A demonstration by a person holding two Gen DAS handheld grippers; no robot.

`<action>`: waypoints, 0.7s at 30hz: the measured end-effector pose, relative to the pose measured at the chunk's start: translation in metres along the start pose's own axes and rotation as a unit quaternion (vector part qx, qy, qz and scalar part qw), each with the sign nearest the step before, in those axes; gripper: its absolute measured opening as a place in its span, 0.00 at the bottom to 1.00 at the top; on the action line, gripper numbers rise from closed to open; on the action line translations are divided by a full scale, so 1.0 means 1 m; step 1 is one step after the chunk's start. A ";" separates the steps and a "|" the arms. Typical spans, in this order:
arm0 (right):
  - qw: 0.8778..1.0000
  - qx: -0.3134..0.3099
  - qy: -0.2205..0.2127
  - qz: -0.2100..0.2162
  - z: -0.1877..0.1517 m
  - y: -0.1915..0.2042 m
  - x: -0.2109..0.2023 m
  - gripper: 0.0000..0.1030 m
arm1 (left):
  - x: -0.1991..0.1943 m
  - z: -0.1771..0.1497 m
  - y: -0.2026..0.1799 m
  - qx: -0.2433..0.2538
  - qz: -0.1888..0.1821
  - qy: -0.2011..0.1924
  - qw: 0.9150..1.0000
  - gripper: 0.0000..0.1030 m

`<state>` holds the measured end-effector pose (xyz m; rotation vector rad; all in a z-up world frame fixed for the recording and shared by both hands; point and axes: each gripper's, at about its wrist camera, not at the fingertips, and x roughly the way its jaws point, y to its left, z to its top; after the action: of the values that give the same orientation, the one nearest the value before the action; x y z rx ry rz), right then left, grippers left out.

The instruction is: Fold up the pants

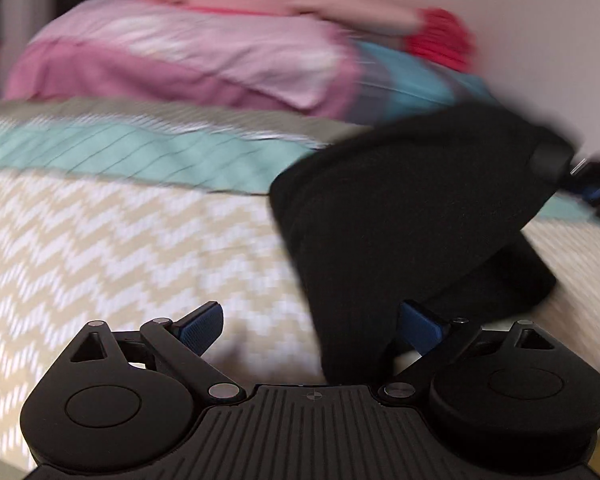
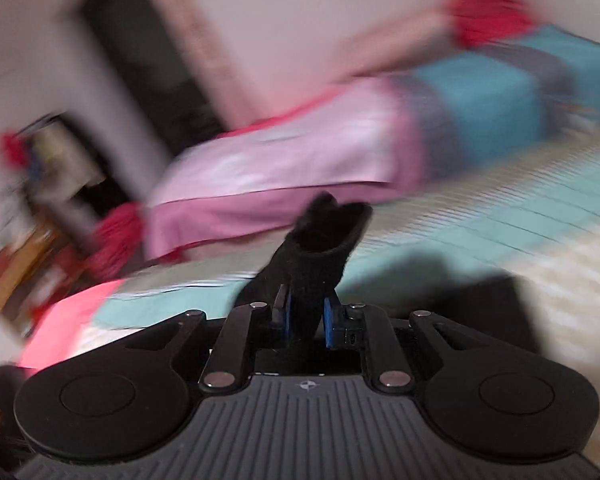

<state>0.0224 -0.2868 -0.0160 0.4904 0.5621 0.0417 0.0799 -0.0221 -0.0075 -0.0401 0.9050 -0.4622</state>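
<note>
The left gripper (image 1: 310,328) is hovering low over the bed with its blue-padded fingers (image 1: 202,322) spread wide apart, gripping nothing. The black pants (image 1: 400,232) are hanging in a bunched fold just beyond it, on the right side of that view, and their lower edge is drooping in front of the right-hand pad, so whether cloth is touching that pad is hard to tell. The upper far corner of the fabric is being lifted toward the right edge of the view, where the right gripper (image 1: 580,176) is showing only as a dark blurred shape against the cloth.

In the right wrist view, the right gripper (image 2: 307,320) is pinching a gathered strip of the black pants (image 2: 320,248) between its pressed-together blue pads (image 2: 329,322), and the cloth is standing up past the fingertips like a short tube. More dark fabric is lying low and to the right of it.

Below the pants, the bedspread (image 1: 120,240) is showing a beige and white zigzag pattern near the camera, with a teal band (image 1: 140,152) crossing farther off. At the far end of the bed a pink pillow (image 1: 172,64) is lying beside a blue one (image 2: 500,96) (both views are heavily motion-blurred), and something red (image 1: 440,40) is sitting by the wall behind them.
</note>
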 end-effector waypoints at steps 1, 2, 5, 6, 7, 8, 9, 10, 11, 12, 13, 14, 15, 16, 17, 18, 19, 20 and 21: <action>0.999 0.005 0.016 -0.044 -0.009 -0.023 0.003 0.19 | -0.005 -0.001 -0.007 0.018 -0.009 -0.001 1.000 1.00; 0.994 0.010 0.052 -0.091 -0.018 -0.045 0.010 0.20 | -0.010 -0.001 -0.011 0.030 -0.017 -0.002 0.999 1.00; 0.995 0.052 0.050 -0.068 -0.026 -0.075 0.004 0.22 | -0.020 0.004 -0.016 0.048 -0.026 -0.006 0.999 1.00; 0.996 0.050 0.035 -0.068 -0.022 -0.073 0.001 0.31 | -0.021 0.007 -0.016 0.051 -0.021 -0.008 0.998 1.00; 0.996 0.045 0.019 -0.069 -0.019 -0.067 0.002 0.45 | -0.019 0.012 -0.016 0.050 -0.015 -0.012 0.999 1.00; 0.997 0.041 0.009 -0.065 -0.014 -0.063 0.004 0.55 | -0.015 0.018 -0.015 0.047 -0.006 -0.013 0.999 1.00; 0.997 0.035 0.006 -0.062 -0.008 -0.061 0.009 0.66 | -0.009 0.024 -0.016 0.042 0.005 -0.010 0.999 1.00; 0.997 0.027 0.008 -0.066 -0.003 -0.058 0.016 0.66 | -0.002 0.030 -0.017 0.036 0.018 -0.007 0.999 1.00; 0.997 0.018 0.014 -0.076 0.001 -0.054 0.024 0.67 | 0.008 0.035 -0.017 0.033 0.025 -0.004 0.999 1.00; 0.996 0.006 0.028 -0.088 0.005 -0.051 0.036 0.71 | 0.017 0.038 -0.018 0.031 0.028 0.001 0.999 1.00; 0.994 -0.006 0.043 -0.102 0.004 -0.048 0.043 0.71 | 0.028 0.040 -0.020 0.027 0.033 0.013 0.999 1.00; 0.991 -0.015 0.057 -0.118 0.003 -0.045 0.055 0.68 | 0.038 0.041 -0.021 0.022 0.036 0.025 0.999 1.00; 0.989 -0.024 0.068 -0.130 0.001 -0.044 0.063 0.46 | 0.047 0.041 -0.022 0.018 0.036 0.036 0.999 1.00; 0.989 -0.044 0.068 -0.127 -0.003 -0.040 0.065 0.24 | 0.055 0.039 -0.022 0.013 0.037 0.048 0.998 1.00; 0.988 -0.073 0.062 -0.118 -0.006 -0.034 0.062 0.17 | 0.060 0.038 -0.024 0.008 0.036 0.056 0.998 1.00; 0.989 -0.084 0.050 -0.113 -0.005 -0.031 0.054 0.17 | 0.062 0.037 -0.024 0.004 0.031 0.059 0.998 1.00; 0.992 -0.072 0.032 -0.102 -0.002 -0.031 0.040 0.16 | 0.062 0.035 -0.025 -0.001 0.024 0.058 0.998 1.00; 0.995 -0.049 0.013 -0.090 0.002 -0.036 0.027 0.16 | 0.061 0.034 -0.026 -0.002 0.015 0.057 0.998 1.00; 0.996 -0.030 -0.001 -0.083 0.004 -0.043 0.019 0.16 | 0.061 0.034 -0.027 -0.002 0.006 0.057 0.998 1.00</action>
<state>0.0365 -0.3234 -0.0421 0.3844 0.5960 -0.1008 0.1280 -0.0769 -0.0256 -0.0118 1.0168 -0.4540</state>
